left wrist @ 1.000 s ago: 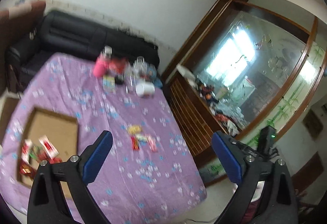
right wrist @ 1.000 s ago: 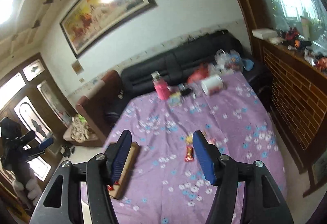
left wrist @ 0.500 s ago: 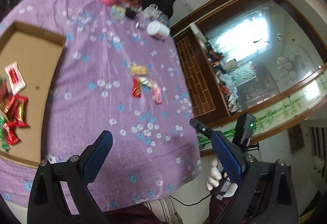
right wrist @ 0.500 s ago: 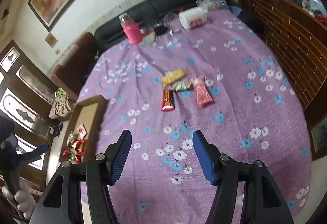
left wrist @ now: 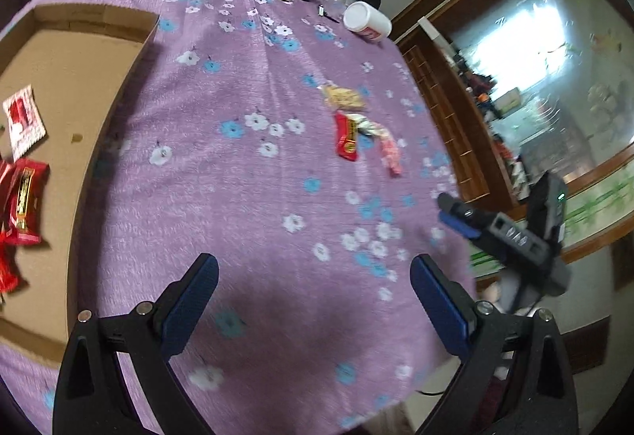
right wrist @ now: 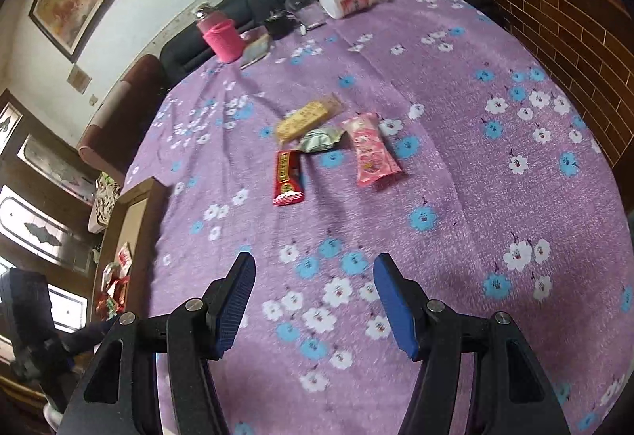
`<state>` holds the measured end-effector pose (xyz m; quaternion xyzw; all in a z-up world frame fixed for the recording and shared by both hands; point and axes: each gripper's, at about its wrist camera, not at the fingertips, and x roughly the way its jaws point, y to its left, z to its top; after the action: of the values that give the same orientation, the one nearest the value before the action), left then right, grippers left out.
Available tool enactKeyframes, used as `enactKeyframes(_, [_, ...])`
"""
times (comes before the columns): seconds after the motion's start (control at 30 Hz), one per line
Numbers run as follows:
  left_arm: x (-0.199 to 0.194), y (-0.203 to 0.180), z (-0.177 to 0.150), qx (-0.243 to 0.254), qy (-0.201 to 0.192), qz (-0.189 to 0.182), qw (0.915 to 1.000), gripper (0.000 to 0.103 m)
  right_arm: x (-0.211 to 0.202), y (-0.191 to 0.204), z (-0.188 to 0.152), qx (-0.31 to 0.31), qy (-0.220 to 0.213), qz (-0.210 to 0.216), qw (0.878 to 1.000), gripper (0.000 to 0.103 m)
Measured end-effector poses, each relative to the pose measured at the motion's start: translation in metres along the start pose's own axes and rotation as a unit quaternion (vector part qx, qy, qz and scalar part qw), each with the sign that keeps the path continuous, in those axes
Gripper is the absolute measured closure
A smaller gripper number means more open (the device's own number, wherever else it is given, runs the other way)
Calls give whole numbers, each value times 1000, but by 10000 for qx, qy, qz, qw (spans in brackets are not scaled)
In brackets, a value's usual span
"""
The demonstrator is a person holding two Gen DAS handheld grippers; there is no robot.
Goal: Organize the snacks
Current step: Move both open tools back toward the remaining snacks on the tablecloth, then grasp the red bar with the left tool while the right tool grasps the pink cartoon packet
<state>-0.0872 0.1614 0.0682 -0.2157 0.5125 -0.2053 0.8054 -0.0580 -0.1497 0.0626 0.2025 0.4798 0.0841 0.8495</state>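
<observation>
1. The left tongs (left wrist: pixel 313 300) hang wide apart above the purple flowered worktop (left wrist: pixel 245 197), gripping nothing.
2. The right tongs (right wrist: pixel 313 300) gape equally, empty.
3. Four snacks cluster mid-worktop: red bar (right wrist: pixel 288 178), yellow bar (right wrist: pixel 307 119), silver packet (right wrist: pixel 320 140) touching it, pink wrapper (right wrist: pixel 371 149) to the right.
4. A cardboard box (left wrist: pixel 59 50) at far left holds red packets (left wrist: pixel 23 197).

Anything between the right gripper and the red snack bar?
Nothing: in the right wrist view only bare flowered cloth lies between the open right gripper and the red snack bar.
</observation>
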Motion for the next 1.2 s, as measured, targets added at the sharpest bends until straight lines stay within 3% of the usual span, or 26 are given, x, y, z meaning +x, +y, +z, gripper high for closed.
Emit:
enactKeyframes(0.17, [35, 6, 7, -26, 70, 271, 9996, 6, -1, -40, 26, 410, -600, -14, 9974, 37])
enactKeyframes(0.27, [50, 4, 8, 23, 238, 238, 9994, 6, 2, -58, 52, 492, -817, 29, 9954, 37])
enactKeyframes(0.43, [52, -2, 18, 169, 51, 293, 9994, 7, 50, -58, 87, 377, -472, -15, 9982, 37])
enactKeyframes(0.6, [61, -15, 34, 441, 77, 380, 9983, 24, 87, -40, 78, -132, -304, -313, 9990, 37])
enactKeyframes(0.67, [73, -25, 42, 585, 120, 406, 9974, 29, 94, -35, 74, -367, -519, -505, 9967, 38])
enactKeyframes(0.7, [81, -31, 46, 662, 162, 410, 9968, 33, 97, -33, 73, -482, -622, -658, 9947, 47])
enactKeyframes(0.73, [89, -38, 50, 728, 211, 423, 9962, 36, 98, -33, 72, -555, -707, -775, 9929, 70])
enactKeyframes(0.77, [100, -46, 55, 810, 264, 426, 9955, 38, 100, -32, 72, -651, -767, -873, 9911, 77])
enactKeyframes(0.93, [148, -86, 77, 1280, 149, 581, 9900, 39, 92, -45, 71, -457, -843, -665, 9932, 78])
enactKeyframes(1.07, [188, -104, 92, 1684, 5, 1091, 9797, 39, 83, -51, 71, -292, -941, -421, 9942, 78])
enactKeyframes(1.13, [202, -106, 95, 1811, 25, 1266, 9753, 51, 80, -54, 73, -166, -954, -290, 9949, 78])
enactKeyframes(1.17, [204, -109, 96, 1976, -119, 1404, 9701, 64, 80, -54, 75, -134, -959, -257, 9950, 78])
enactKeyframes(1.2, [207, -112, 97, 2057, -93, 1447, 9678, 86, 79, -55, 75, -94, -966, -226, 9950, 78])
